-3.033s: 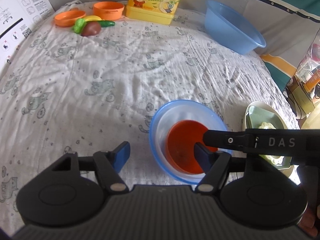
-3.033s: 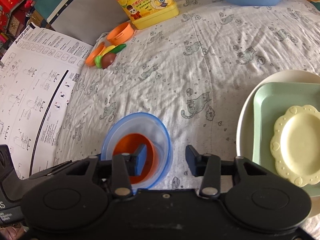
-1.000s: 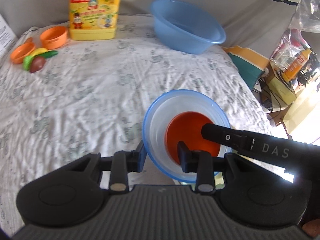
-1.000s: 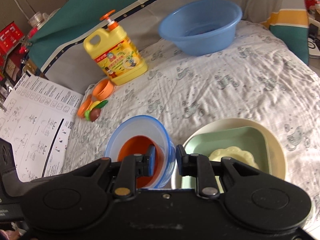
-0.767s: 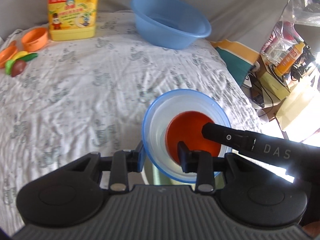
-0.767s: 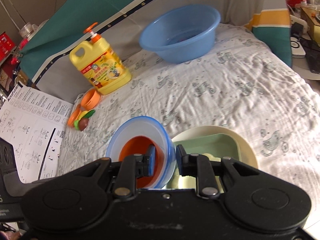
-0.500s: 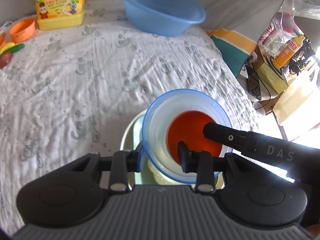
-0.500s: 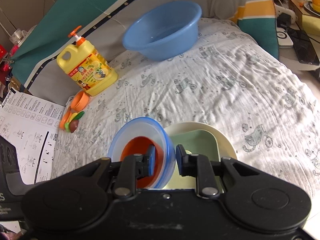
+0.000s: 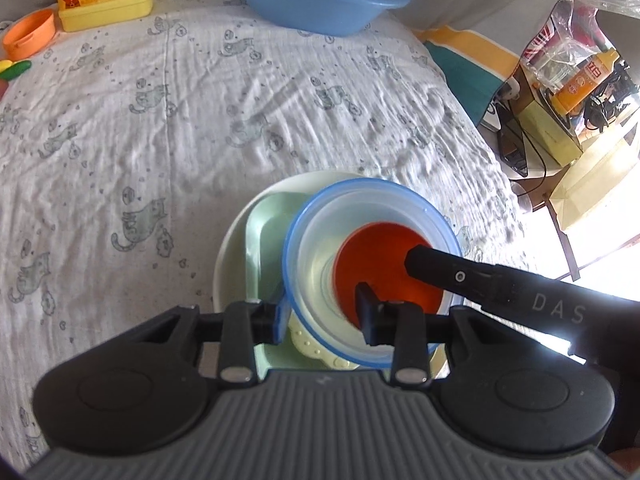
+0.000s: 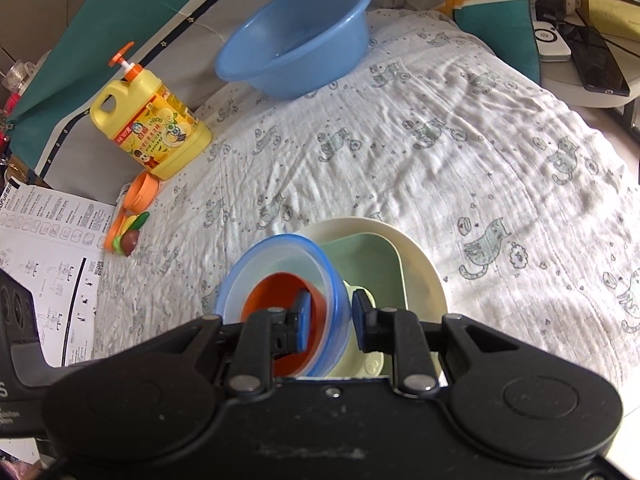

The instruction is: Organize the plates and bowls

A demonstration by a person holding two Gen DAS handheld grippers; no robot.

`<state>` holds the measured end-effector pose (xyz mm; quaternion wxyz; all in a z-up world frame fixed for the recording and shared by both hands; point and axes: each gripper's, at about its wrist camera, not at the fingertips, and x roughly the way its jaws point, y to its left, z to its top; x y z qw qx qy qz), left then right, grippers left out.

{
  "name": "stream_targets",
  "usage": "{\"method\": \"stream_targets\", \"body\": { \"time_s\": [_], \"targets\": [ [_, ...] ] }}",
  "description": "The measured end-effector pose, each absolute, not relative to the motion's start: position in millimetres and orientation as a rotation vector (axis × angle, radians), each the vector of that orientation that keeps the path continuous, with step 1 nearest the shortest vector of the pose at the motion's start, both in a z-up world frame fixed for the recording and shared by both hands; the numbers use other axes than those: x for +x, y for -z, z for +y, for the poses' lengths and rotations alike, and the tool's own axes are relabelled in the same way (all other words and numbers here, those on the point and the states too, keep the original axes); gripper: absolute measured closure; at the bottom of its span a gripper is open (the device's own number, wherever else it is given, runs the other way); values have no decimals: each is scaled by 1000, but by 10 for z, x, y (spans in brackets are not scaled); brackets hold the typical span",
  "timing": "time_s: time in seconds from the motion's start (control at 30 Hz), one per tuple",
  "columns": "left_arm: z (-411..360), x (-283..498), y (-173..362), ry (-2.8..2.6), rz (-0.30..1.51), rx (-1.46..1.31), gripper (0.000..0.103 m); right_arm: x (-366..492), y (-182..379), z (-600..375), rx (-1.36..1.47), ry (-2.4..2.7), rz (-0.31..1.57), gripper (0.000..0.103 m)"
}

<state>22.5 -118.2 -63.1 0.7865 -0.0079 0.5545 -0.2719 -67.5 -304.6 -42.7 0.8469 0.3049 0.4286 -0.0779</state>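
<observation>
— Blue-rimmed clear bowl (image 9: 370, 268), where is it?
— Held up over the stack of plates, with an orange bowl (image 9: 390, 270) nested inside it. Both grippers have it by the wall.
— How does the left gripper (image 9: 324, 316) hold it?
— Its fingers (image 9: 366, 312) are closed on the wall at about 7 o'clock of the rim, one inside, one outside.
— And the right gripper (image 10: 330, 316)?
— Same pinch from the other side: one finger inside near the orange bowl, one outside, clamped on the wall. In the left wrist view its dark finger reaches in from 3 o'clock.
— What lies beneath?
— A cream round plate (image 10: 424, 264) on the cat-print sheet (image 10: 460, 152) of the bed, a pale green square plate (image 10: 368, 264) on it, and a small yellow scalloped plate (image 9: 310, 346) on top of that, mostly hidden by the bowl.
— Is the bowl touching the plates?
— Cannot tell; it tilts a little in the right wrist view.
— Anything else around?
— In the right wrist view, a blue basin (image 10: 296, 44) at 12 o'clock, a yellow detergent jug (image 10: 150, 128) at 10 o'clock, orange toy dishes with toy vegetables (image 10: 130, 224) below it, and a printed instruction sheet (image 10: 44, 264) at 9 o'clock.
</observation>
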Motion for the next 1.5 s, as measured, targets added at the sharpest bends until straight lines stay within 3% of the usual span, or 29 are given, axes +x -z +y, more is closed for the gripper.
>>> {"method": "stream_targets", "body": {
  "time_s": [1.03, 1.13, 1.2, 1.3, 1.33, 1.4, 1.47, 1.5],
  "targets": [
    [-1233, 231, 780, 593, 1186, 33, 66, -611, 611, -3037, 656, 178, 946, 81],
    [-1202, 232, 773, 592, 1184, 26, 61, -607, 602, -3038, 653, 181, 945, 79],
    [-1181, 222, 752, 587, 1174, 27, 52, -611, 592, -3041, 653, 185, 942, 78],
    [-1149, 189, 692, 580, 1137, 40, 36, -628, 558, -3044, 651, 193, 931, 69],
    [-1140, 178, 666, 575, 1124, 45, 32, -635, 541, -3042, 649, 194, 926, 59],
    [-1110, 149, 600, 559, 1087, 57, 15, -657, 496, -3038, 642, 207, 912, 43],
    [-1067, 132, 534, 541, 1050, 62, 4, -693, 440, -3044, 627, 230, 890, 20],
    [-1038, 124, 497, 538, 1031, 62, 0, -714, 413, -3050, 624, 235, 877, 16]
  ]
}}
